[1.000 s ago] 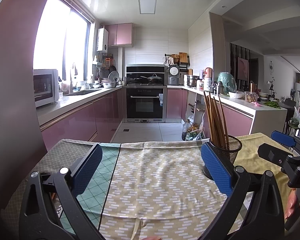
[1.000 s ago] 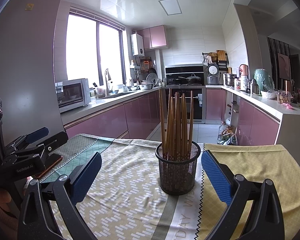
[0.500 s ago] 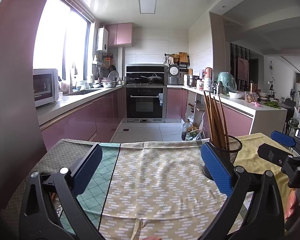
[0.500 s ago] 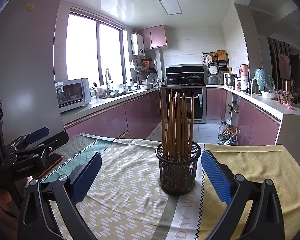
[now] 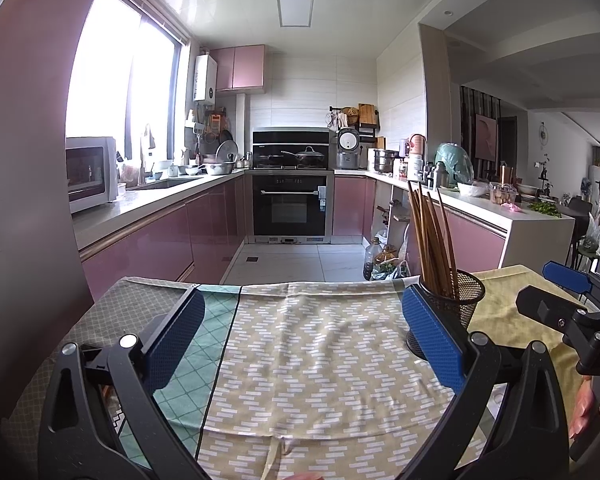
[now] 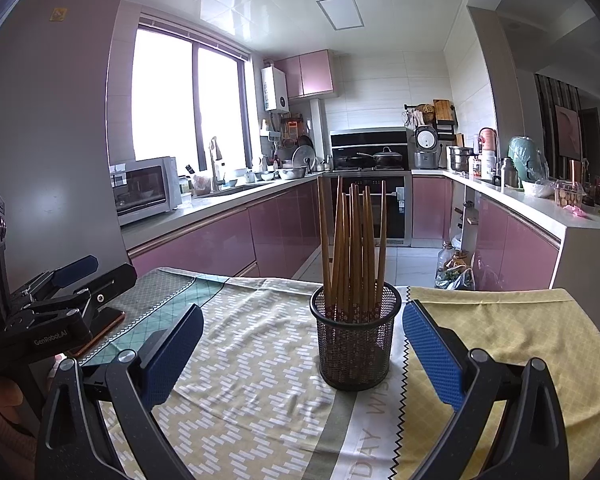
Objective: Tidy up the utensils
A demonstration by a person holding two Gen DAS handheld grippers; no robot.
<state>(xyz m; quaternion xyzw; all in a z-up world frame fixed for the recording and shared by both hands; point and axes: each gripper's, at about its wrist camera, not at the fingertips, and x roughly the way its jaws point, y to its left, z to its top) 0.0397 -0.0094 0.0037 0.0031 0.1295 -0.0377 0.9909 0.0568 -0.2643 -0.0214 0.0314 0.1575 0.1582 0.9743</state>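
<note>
A black mesh holder stands on the cloth-covered table, packed with several upright wooden chopsticks. My right gripper is open, with the holder just beyond and between its blue pads and nothing held. In the left wrist view the same holder sits at the right, partly hidden behind the right blue pad. My left gripper is open over bare patterned cloth. Each gripper shows at the edge of the other's view: the right gripper and the left gripper.
A phone in an orange case lies on the table under the left gripper. The table's far edge drops to the kitchen floor. Pink cabinets, an oven and cluttered counters stand beyond. A hand grips the right tool.
</note>
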